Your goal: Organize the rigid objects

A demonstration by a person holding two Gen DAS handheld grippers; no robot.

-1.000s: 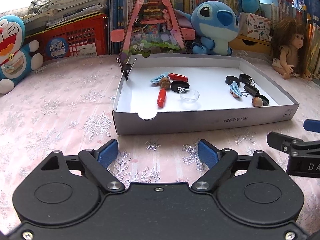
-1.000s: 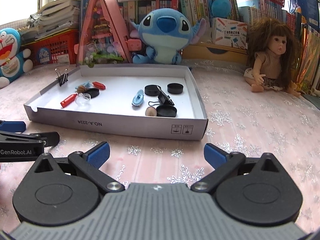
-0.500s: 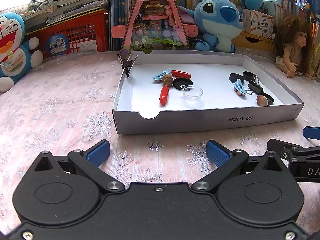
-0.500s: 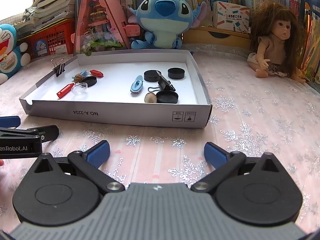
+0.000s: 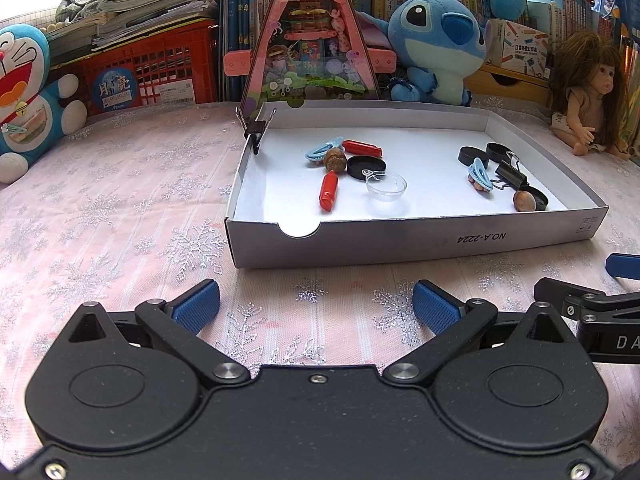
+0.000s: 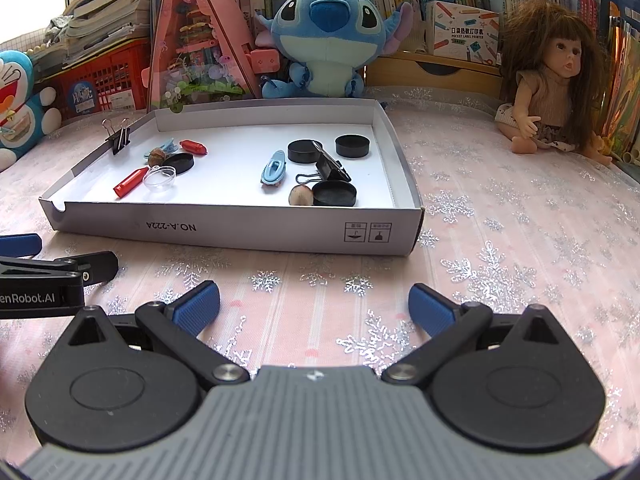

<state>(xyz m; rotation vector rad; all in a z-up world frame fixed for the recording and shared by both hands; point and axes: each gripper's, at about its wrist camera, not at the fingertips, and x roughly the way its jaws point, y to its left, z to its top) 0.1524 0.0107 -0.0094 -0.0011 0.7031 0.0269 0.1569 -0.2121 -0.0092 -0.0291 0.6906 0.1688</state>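
A shallow white cardboard box (image 5: pixel 420 240) (image 6: pixel 240 232) lies on the pink snowflake tablecloth. Inside, a left group holds two red caps (image 5: pixel 329 191), a blue clip (image 5: pixel 322 150), a walnut (image 5: pixel 335 159), a black lid (image 5: pixel 366 166) and a clear dish (image 5: pixel 386 187). A right group holds black lids (image 6: pixel 306 151), a blue clip (image 6: pixel 274 167), a binder clip (image 6: pixel 330 170) and a nut (image 6: pixel 301 195). Another binder clip (image 5: pixel 254 130) grips the box's left wall. My left gripper (image 5: pixel 316 306) and right gripper (image 6: pixel 314 306) are open and empty, in front of the box.
Stitch plush (image 6: pixel 326 36), a pink triangular toy house (image 5: pixel 310 40), a Doraemon plush (image 5: pixel 24 96), a red crate (image 5: pixel 148 76) and books line the back. A doll (image 6: pixel 548 92) sits at the right.
Both grippers have drawn slightly closer to the box and tilted, so the box sits lower and larger in view. The left jaws have opened wider.
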